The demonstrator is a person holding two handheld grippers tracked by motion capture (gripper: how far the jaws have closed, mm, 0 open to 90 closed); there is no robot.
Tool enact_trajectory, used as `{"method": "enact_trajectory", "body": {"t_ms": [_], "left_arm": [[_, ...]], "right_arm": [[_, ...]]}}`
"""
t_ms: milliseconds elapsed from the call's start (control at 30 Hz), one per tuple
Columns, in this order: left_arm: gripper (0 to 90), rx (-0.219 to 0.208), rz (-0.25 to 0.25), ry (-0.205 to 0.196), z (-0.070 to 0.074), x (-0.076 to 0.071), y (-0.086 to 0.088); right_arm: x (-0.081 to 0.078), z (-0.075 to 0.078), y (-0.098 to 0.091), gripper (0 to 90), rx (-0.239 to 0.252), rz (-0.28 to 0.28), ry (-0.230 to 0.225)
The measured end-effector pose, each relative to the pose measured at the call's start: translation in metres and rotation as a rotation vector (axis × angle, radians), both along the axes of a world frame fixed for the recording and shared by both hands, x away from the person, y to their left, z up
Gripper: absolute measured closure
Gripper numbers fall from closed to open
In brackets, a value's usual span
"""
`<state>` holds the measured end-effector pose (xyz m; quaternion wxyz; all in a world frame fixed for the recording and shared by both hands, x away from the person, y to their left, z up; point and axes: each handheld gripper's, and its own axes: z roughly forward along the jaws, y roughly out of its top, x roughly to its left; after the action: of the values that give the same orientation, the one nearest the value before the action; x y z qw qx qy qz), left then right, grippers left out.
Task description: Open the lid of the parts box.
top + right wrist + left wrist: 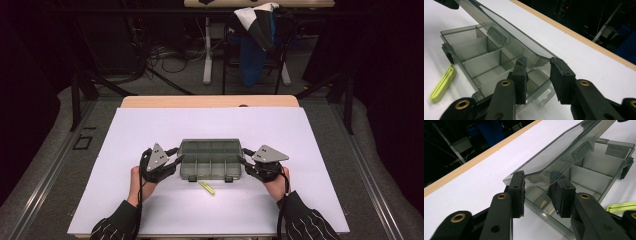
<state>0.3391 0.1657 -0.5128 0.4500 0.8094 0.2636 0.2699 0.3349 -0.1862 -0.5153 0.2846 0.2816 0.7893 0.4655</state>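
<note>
We have a gripper at each short end of a smoky clear compartment box (210, 159) that sits on the white worktop (150, 125), and both are working on its hinged lid.

In the left gripper view, the left gripper (539, 192) has its jaws partly closed around the near corner of the lid (559, 157), one pad outside the lid's edge and one under it. The lid stands tilted up off the tray. From the mirror angle, the right gripper (538, 81) straddles the opposite corner of the lid (506, 42) in the same manner. Whether the pads truly press on the plastic or merely bracket it we cannot tell, since the lid edge hides the contact faces.

We judge that the two-ended hold keeps the long, thin lid from twisting as it swings; lifting from one corner alone would flex it and might drag the light box across the worktop.

Just ahead of the jaws, the tray is split by dividers (596, 168) into rectangular cells, and every cell we can see through the plastic looks empty. Black latches (627, 167) hang at the front wall.

Beside the box, on the person's side of the right gripper's reach, a small yellow-green clip (442, 85) lies flat on the worktop, apart from the tray.
</note>
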Motion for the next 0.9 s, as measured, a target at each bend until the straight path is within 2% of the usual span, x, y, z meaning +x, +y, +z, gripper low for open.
{"method": "enact_trajectory", "body": {"t_ms": [267, 467, 667, 767, 900], "left_arm": [[69.4, -0.018, -0.005, 0.017, 0.007, 0.006, 0.003], [74.3, -0.026, -0.020, 0.034, 0.012, 0.012, 0.008], [75.2, -0.030, -0.036, 0.055, 0.019, 0.019, 0.009], [75.9, -0.025, -0.035, 0.059, 0.022, 0.022, 0.009], [76.2, -0.028, -0.035, 0.062, 0.025, 0.025, 0.009]], "right_arm": [[0.004, 0.010, 0.000, 70.2, -0.024, 0.010, -0.013], [0.010, 0.016, -0.002, 72.6, -0.039, 0.020, 0.010], [0.016, 0.023, -0.002, 72.2, -0.039, 0.024, 0.029], [0.020, 0.026, -0.001, 70.0, -0.031, 0.026, 0.059], [0.026, 0.031, 0.001, 71.4, -0.038, 0.018, 0.059]]}}
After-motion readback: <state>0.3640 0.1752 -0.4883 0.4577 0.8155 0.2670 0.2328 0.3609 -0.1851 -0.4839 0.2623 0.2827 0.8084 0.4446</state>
